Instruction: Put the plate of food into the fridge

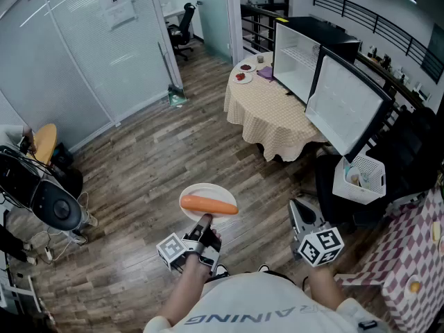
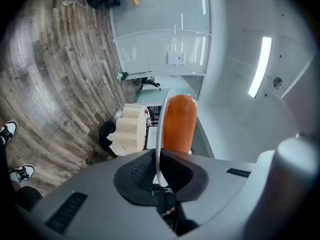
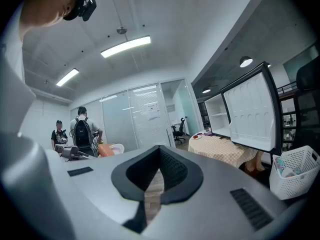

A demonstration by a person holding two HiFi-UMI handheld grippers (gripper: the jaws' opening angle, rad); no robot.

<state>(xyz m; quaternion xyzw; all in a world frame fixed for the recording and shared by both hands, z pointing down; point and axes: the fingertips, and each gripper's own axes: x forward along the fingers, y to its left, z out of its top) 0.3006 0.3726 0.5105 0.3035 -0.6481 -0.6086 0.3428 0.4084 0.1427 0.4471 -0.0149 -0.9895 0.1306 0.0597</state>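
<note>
Left tongs (image 2: 159, 176) are clamped on the near rim of a white plate (image 1: 200, 189), holding it out level in front of the person, above the wood floor (image 1: 139, 165). The left gripper view shows the rim (image 2: 160, 134) edge-on, pinched right between the pads. An orange sausage-shaped piece of food (image 1: 208, 205) lies across the plate, so the task's thing is up in the air and well apart from the fridge.

Right tongs (image 1: 298, 205) are off to the side of the plate, closed up with the tips meeting and nothing in them. Through the thin gap in their own view (image 3: 160, 149) only floor shows.

Next out on the right is a white basket (image 1: 361, 175) with some stuff in it that I can't make out. Past that is a round table (image 1: 270, 116) with a checked cloth and a couple of small dishes (image 1: 244, 69) at its far edge. The fridge (image 1: 298, 54) is at the right side of the table, white inside, with its door (image 1: 347, 103) swung wide open. Farther back are a frosted glass partition (image 1: 90, 47) and an office chair (image 1: 182, 25). The right gripper view also catches two people (image 3: 82, 129) standing by the glass.
</note>
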